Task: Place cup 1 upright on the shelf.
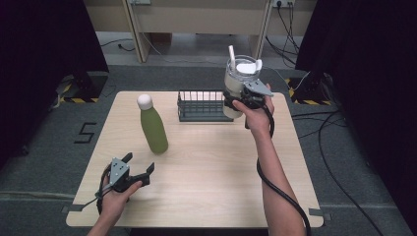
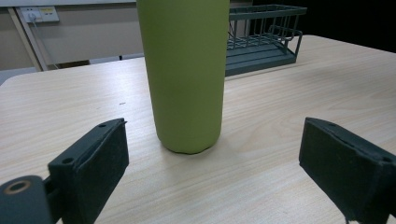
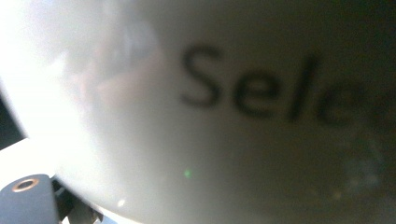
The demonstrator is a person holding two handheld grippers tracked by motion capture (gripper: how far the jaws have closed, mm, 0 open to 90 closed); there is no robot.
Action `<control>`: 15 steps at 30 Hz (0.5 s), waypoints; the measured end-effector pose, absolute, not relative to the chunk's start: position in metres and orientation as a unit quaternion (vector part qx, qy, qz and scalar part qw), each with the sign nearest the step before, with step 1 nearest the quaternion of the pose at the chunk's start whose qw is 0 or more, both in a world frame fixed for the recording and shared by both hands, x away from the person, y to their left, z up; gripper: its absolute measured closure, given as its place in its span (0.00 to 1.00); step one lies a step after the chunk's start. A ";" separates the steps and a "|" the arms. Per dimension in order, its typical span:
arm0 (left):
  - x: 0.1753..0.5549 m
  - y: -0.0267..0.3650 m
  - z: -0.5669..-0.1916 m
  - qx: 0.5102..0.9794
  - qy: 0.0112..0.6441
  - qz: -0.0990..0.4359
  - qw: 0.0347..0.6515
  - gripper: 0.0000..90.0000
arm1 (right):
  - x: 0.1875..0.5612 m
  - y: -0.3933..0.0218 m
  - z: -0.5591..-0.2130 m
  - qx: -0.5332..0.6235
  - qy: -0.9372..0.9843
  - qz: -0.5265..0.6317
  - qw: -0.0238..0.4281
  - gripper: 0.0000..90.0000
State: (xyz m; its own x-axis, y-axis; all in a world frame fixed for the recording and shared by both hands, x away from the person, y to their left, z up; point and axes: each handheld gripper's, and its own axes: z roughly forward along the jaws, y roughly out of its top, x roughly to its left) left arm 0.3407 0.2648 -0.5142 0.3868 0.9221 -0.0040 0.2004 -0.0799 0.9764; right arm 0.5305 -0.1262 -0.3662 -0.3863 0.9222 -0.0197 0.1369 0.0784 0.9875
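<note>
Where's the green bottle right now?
High view: green bottle stands upright, left of the wire rack, just beyond the open left tool.

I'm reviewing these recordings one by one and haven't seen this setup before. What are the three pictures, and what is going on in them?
No robot here: a person at a wooden table holds hand-operated tongs in each hand. The high view looks down from above the person's side. The other two come from cameras riding on the tongs themselves.

On the table stand a green bottle with a white cap and a dark wire rack.

The left tongs rest near the table's front, open and empty; their own view shows the two black pads apart with the bottle just ahead.

The right tongs hold a pale cup with a lid and straw, raised beside the rack. Their camera sits so close that the cup's wall is a blur with partial lettering.
</note>
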 end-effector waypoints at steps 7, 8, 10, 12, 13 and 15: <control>0.341 0.265 -0.514 0.648 0.433 0.345 0.523 0.08 | 0.537 -0.124 -0.363 0.418 0.634 0.538 0.365 0.11; 0.341 0.265 -0.514 0.648 0.433 0.345 0.523 0.08 | 0.537 -0.123 -0.363 0.418 0.634 0.538 0.365 0.11; 0.341 0.265 -0.514 0.648 0.433 0.345 0.523 0.08 | 0.539 -0.123 -0.362 0.418 0.634 0.539 0.365 0.11; 0.341 0.265 -0.514 0.649 0.433 0.344 0.523 0.08 | 0.541 -0.121 -0.361 0.419 0.632 0.540 0.366 0.11; 0.341 0.265 -0.514 0.649 0.433 0.344 0.523 0.08 | 0.542 -0.121 -0.360 0.418 0.632 0.540 0.365 0.11; 0.341 0.265 -0.514 0.648 0.433 0.344 0.523 0.08 | 0.544 -0.120 -0.359 0.418 0.632 0.540 0.366 0.11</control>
